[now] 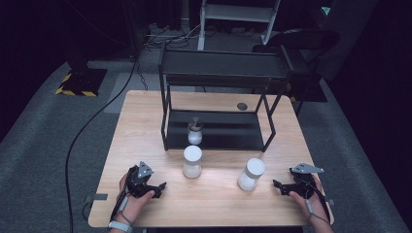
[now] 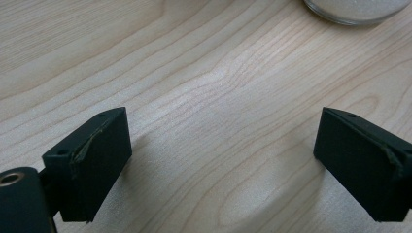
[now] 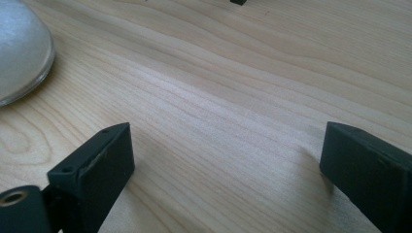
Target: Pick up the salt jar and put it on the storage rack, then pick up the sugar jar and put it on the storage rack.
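Two white-lidded jars of white powder stand on the wooden table (image 1: 145, 121): one (image 1: 192, 161) at the middle front, the other (image 1: 251, 174) to its right. A third jar (image 1: 195, 132) with a grey lid sits on the lower shelf of the black rack (image 1: 218, 73). My left gripper (image 1: 158, 189) rests near the front left, open, pointing right toward the middle jar. My right gripper (image 1: 279, 186) is open just right of the right jar. The left gripper view has open jaws (image 2: 223, 128) over bare wood, with a jar base (image 2: 357, 9) at the top. In the right gripper view the gripper (image 3: 228, 141) is open, with a jar (image 3: 19, 53) at the left.
The two-tier black rack takes up the back middle of the table. A round dark grommet (image 1: 242, 106) sits behind it. A black cable (image 1: 92, 121) runs over the grey floor at the left. A white frame (image 1: 238, 14) and a dark chair (image 1: 311, 43) stand beyond the table.
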A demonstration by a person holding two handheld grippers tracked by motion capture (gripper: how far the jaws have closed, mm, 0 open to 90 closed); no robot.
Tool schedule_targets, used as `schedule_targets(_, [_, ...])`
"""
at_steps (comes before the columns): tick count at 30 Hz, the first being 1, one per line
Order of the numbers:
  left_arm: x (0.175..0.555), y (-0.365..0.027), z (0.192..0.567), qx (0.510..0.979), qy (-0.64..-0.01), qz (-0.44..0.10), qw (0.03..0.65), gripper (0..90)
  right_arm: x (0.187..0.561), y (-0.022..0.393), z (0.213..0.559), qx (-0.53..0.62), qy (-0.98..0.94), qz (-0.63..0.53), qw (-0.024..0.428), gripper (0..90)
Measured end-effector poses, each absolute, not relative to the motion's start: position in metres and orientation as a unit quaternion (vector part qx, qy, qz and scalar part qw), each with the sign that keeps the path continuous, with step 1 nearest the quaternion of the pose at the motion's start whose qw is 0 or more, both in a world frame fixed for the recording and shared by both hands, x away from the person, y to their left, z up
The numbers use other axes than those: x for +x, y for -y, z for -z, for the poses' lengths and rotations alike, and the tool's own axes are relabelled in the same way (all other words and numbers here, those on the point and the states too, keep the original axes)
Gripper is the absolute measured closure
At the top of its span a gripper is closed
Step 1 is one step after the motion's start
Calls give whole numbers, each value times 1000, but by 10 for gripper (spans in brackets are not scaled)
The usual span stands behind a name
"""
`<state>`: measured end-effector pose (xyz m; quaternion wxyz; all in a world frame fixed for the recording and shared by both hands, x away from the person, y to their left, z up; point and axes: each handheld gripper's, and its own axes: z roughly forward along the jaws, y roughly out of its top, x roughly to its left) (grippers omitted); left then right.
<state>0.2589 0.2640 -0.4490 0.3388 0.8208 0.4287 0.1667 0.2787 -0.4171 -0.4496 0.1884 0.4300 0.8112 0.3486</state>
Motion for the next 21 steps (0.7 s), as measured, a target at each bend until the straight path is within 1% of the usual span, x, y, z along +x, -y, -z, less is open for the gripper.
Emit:
schedule_targets(14, [259, -264, 449, 821, -428, -167, 339, 53, 277, 417, 449, 431, -811, -348, 188, 56])
schedule_targets(21, [259, -264, 449, 821, -429, -167, 338, 50, 272, 416, 435, 424, -809, -353, 201, 56])
